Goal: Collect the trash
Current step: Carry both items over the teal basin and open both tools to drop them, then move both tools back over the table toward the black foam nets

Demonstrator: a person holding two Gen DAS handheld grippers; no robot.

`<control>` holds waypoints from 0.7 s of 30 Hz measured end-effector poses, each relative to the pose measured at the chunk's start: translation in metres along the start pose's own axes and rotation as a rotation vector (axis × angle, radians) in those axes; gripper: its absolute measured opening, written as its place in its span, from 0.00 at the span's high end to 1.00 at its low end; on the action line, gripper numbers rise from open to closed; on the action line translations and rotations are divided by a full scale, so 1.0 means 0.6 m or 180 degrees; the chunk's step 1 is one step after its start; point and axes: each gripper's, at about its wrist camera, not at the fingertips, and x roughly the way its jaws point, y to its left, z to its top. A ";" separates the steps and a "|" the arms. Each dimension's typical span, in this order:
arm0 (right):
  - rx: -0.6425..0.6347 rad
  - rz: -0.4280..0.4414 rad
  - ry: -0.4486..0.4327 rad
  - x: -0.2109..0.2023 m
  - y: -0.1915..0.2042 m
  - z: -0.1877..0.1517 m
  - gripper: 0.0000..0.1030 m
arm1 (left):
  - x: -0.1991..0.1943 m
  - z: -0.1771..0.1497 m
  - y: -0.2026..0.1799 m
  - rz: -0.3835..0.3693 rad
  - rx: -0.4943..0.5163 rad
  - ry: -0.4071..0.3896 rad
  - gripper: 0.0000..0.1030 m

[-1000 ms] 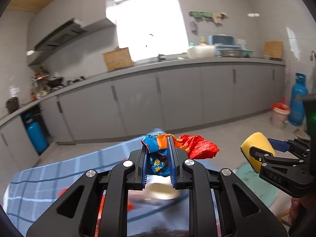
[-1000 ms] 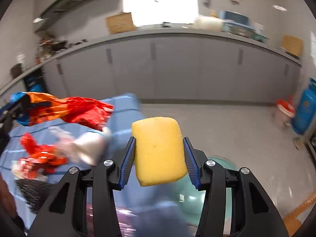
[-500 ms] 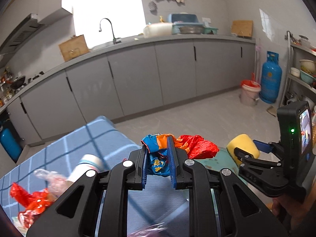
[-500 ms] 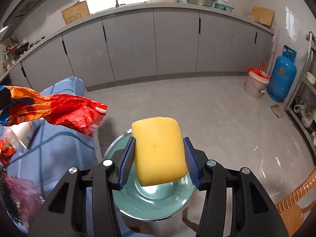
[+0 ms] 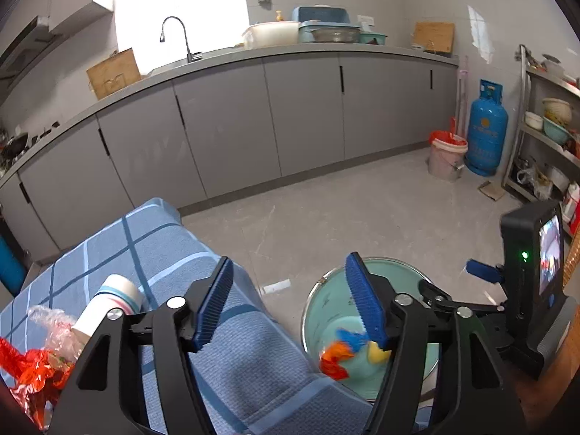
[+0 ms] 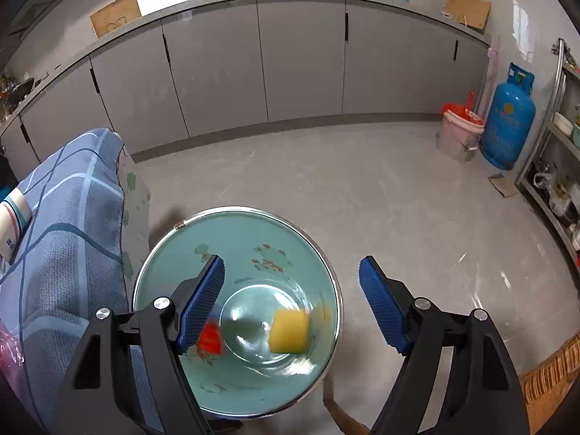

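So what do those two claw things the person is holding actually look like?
Both are alike: black plastic frames that fork into two angular arms with round silver bolts at the joints. Each finger ends in a flat, ribbed blue pad. The left claw and right claw match. Seen from the left one, the right one carries a black box with a small screen and a green light.

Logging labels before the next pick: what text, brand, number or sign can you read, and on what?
None can be read.
Gas cylinder: yellow emblem and characters, too blurred.
Cup: small dark print near its base, too small.
Screen on the right gripper: a picture, no readable text.
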 end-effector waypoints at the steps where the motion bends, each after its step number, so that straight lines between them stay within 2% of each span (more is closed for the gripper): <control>1: 0.0028 -0.0005 -0.0001 -0.002 -0.003 -0.002 0.24 | -0.002 0.003 0.004 0.0028 -0.0015 -0.0008 0.31; 4: 0.0049 0.0000 -0.0009 -0.015 -0.002 -0.004 0.22 | -0.019 0.011 0.015 0.0074 -0.0047 -0.0050 0.27; 5: 0.0040 0.0013 -0.0012 -0.020 0.000 -0.004 0.22 | -0.025 0.013 0.017 0.0110 -0.0027 -0.0069 0.21; 8: 0.0019 0.0050 -0.0042 -0.037 0.009 -0.003 0.19 | -0.054 0.016 0.023 0.0276 0.0058 -0.0186 0.13; 14: -0.0090 0.0231 -0.0084 -0.075 0.056 0.000 0.18 | -0.105 0.015 0.059 0.0497 0.0060 -0.0246 0.12; 21: -0.0377 0.0512 -0.0177 -0.124 0.159 0.003 0.15 | -0.169 -0.012 0.144 0.0860 -0.0064 -0.0281 0.11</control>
